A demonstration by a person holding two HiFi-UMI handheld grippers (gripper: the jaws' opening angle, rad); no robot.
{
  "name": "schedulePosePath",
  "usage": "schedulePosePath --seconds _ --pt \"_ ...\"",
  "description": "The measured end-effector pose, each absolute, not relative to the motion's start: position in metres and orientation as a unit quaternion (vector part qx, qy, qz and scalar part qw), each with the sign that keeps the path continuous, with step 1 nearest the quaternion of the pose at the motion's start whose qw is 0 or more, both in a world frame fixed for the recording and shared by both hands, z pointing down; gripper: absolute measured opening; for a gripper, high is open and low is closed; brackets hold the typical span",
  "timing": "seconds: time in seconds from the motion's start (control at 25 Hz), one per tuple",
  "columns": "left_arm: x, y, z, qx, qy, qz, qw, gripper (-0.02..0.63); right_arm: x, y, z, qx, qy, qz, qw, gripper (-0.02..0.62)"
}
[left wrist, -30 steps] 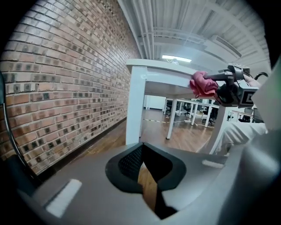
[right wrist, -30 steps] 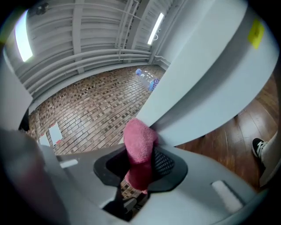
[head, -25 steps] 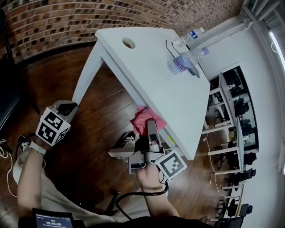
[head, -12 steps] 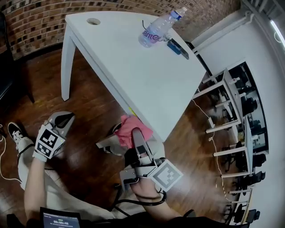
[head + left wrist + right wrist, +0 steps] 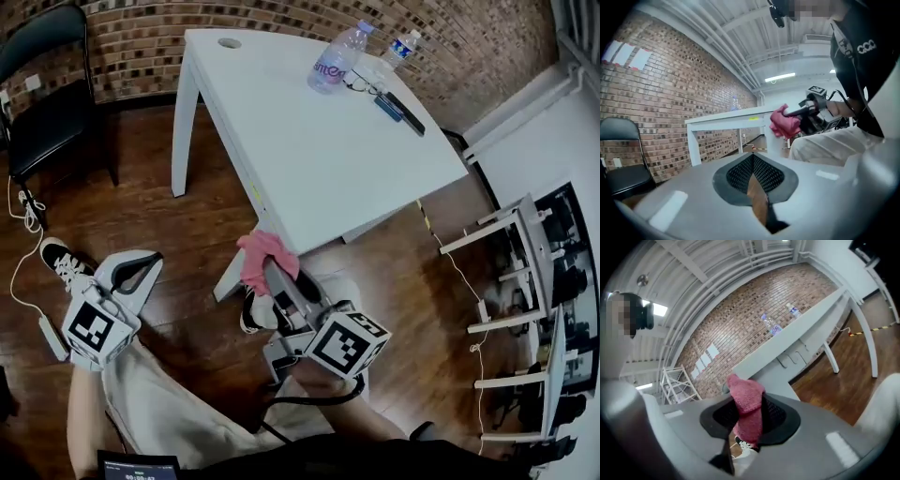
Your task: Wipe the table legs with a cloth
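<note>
The right gripper (image 5: 275, 275) clamps the cloth (image 5: 259, 253) at the top of the near leg (image 5: 227, 279), ready to wipe, while the left gripper (image 5: 139, 268), jaws together and empty, hangs aside.

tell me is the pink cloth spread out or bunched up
Bunched up: the pink cloth sits crumpled in a wad, clamped between the jaws of the right gripper, none of it laid flat.
</note>
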State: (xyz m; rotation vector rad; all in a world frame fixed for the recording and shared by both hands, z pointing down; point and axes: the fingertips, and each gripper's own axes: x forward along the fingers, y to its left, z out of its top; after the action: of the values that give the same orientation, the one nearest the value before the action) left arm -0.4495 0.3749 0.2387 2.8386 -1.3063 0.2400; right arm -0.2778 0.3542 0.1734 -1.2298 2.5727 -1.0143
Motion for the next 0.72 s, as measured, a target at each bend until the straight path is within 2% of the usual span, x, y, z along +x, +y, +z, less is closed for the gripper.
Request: schedulePosePath --seconds 0.12,0.44,0.72 --pt "-0.411 0.411 0.225 0.896 -0.439 0.073 -0.006 0.0 -0.26 0.359 0.172 -0.374 0.871 -0.315 0.034 0.1" --pt "-0.337 0.447 0.204 0.861 -0.505 0.058 0.019 0.0 -0.19 0.333 0.164 -0.336 0.901 -0.274 0.023 0.099" --pt "-0.287 0.458 0.181 0.834 -0.548 0.059 0.012 0.0 -0.191 0.368 0.184 -0.201 0.966 -0.15 -0.061 0.091"
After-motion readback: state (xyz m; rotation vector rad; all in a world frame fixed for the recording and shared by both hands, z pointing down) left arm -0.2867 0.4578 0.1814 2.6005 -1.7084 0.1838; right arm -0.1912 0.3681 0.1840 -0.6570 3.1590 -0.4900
